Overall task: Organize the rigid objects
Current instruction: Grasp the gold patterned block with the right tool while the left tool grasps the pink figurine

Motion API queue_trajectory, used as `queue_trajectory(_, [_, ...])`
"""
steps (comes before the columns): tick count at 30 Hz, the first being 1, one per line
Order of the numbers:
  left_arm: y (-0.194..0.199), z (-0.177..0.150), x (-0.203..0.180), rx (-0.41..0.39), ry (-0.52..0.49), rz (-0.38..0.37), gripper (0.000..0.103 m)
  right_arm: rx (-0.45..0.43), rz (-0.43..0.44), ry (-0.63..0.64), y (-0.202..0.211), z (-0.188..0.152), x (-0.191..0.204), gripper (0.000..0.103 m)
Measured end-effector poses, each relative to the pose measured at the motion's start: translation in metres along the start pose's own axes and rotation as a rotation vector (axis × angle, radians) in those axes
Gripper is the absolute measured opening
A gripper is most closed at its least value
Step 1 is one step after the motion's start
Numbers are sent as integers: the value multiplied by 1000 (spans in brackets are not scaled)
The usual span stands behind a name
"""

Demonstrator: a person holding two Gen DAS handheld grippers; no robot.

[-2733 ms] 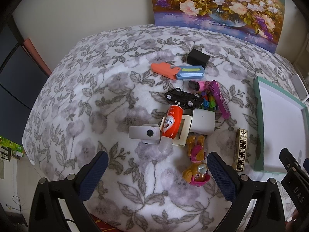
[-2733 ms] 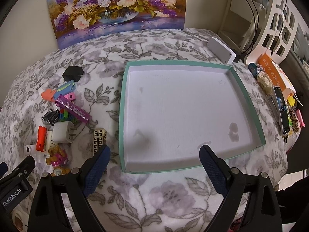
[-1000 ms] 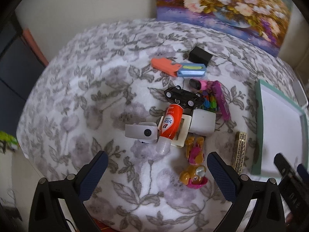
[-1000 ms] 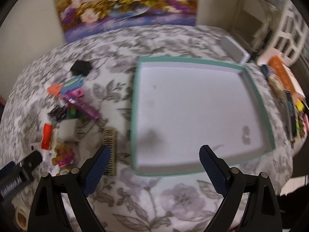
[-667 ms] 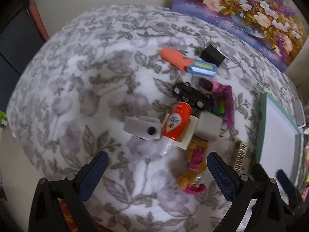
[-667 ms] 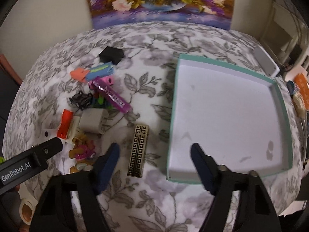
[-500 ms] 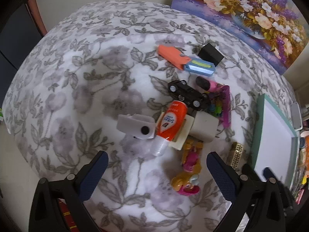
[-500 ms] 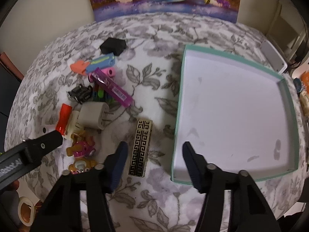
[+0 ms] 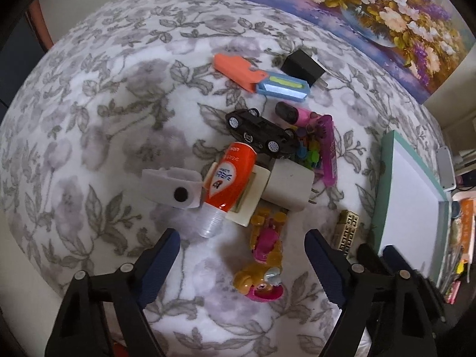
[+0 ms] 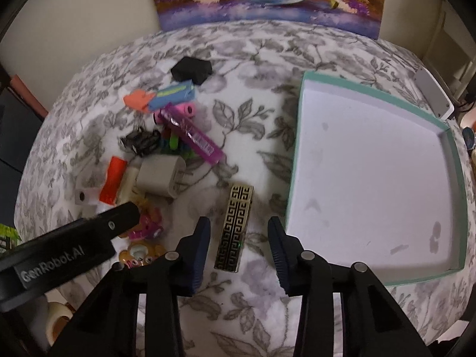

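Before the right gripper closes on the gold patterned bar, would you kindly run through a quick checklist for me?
1. Right gripper open: ok.
2. Gold patterned bar between its fingers, lengthwise along them: ok.
3. Bar apart from neighbours; white charger lies clear of it: ok.
4. Fingers low enough to grip the bar: cannot tell.
5. Teal tray beside the bar holds nothing: ok.
6. Left gripper open, over the pink toy figure, clear of the bar: ok.

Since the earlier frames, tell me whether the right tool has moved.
Yes. The right tool has swung left from the teal tray, now straddling the gold-patterned bar, fingers narrowed.
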State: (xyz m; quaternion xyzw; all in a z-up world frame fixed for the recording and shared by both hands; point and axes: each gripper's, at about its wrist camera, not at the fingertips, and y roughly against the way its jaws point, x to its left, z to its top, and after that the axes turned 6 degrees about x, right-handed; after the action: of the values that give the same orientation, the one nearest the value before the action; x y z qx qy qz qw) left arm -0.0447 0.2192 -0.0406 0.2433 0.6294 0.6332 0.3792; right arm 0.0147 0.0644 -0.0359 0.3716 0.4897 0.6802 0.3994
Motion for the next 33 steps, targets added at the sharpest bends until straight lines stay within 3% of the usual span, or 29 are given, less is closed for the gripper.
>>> queue_trajectory(11, [-19,1,-11,45,-20,39,70,71,-12,19,-26,-1,6,34])
queue_trajectory(15, [-32,3,-14,94,-31,23,55,98,-24,19,-37,1,7,29])
queue_trajectory(21, [-50,4,-16,150,-31,1,49,102,-64,38,-45,1,13,27])
queue_trajectory(27, [-57,6,-17,139,-39,17,48,92,-71,45,-47,0,15,27])
queue_trajectory(29, [-56,3,-18,139,-39,10,45,91,-70,40,-48,-1,16,24])
queue_trajectory(31, [-55,2,-17,138,-37,-10,31,90,-64,36,-45,-3,15,23])
queue_trajectory(33, [-51,1,-17,137,-38,-15,31,93,-53,26,-43,-3,13,22])
